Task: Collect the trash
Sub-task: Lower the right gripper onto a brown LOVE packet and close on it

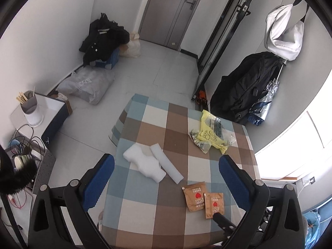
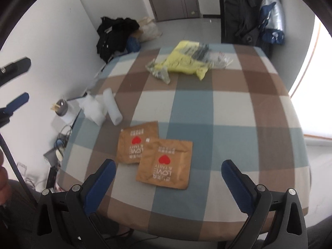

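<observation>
Your right gripper hangs wide open and empty just above the near edge of the checked table, its jaws standing either side of the nearer brown sachet, not touching it. Your left gripper is just as wide open and holds nothing, higher above the same table.

Taking the yellow plastic bag as your landmark: it lies at the far side of the table with crumpled clear wrappers touching it. Nearer you and to its left lie a white foam piece and a white roll, side by side at the table's left edge. Nearer still are two brown sachets, the closer one overlapping the corner of the farther one.

The step in hand looks like picking up the nearer sachet. It lies flat, so come down low, tilt one finger under its free near edge and close there. Pinching at the overlap would likely drag both. The right view is a little blurred, so I can't tell if the sachets are stuck together.

Beyond the bag, dark coats and a folded umbrella hang by the wall. Far to its left, black clothing sits heaped on the floor near a grey door. No bin shows in either view.
</observation>
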Available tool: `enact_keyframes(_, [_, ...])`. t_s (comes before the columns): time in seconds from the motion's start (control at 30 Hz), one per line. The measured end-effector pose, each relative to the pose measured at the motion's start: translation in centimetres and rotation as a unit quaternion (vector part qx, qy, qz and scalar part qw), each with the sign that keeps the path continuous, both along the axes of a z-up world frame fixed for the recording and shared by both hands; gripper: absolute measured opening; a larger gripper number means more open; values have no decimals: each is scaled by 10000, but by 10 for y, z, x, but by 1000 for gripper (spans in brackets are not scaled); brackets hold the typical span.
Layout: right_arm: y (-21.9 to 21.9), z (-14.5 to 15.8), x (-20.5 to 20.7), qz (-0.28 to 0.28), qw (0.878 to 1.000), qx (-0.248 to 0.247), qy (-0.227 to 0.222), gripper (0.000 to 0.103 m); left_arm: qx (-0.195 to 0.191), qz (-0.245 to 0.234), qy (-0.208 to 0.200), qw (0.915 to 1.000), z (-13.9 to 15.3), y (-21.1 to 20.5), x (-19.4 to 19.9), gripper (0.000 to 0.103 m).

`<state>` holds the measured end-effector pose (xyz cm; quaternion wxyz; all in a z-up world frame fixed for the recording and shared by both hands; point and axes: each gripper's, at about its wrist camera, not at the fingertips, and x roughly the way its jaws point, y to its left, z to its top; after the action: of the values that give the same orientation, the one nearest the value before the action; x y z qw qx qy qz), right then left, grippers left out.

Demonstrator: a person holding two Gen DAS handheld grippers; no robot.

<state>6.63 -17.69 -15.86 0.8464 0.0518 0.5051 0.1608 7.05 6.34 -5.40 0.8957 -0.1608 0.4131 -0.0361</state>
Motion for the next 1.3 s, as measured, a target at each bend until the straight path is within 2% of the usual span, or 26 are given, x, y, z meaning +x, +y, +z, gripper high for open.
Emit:
enact_keyframes(0.3, [14,-21,10,141,9994,-251,168,98,-220,88,187,9995,-4,8,8,99])
enact_keyframes(0.5, [15,-21,8,195,9992,-327,85,92,-405,118,327,9986,-10,12,11,99])
enact_keyframes(0.9, [26,-21,0,378,9944,-974,-181,68,-190,114,360,9991,-13,8,12,99])
enact_keyframes(0.93, [26,-21,-1,387,9941,-991,-195,68,-188,114,372,9991,-14,8,12,99])
enact_keyframes(1.03, [25,-20,-3,408,9943,-958,-236,58,-210,111,412,9989,-16,9,12,99])
enact_keyframes(1.3, [17,-19,-8,405,9957,-803,-205,50,-223,131,430,9987,-19,12,12,99])
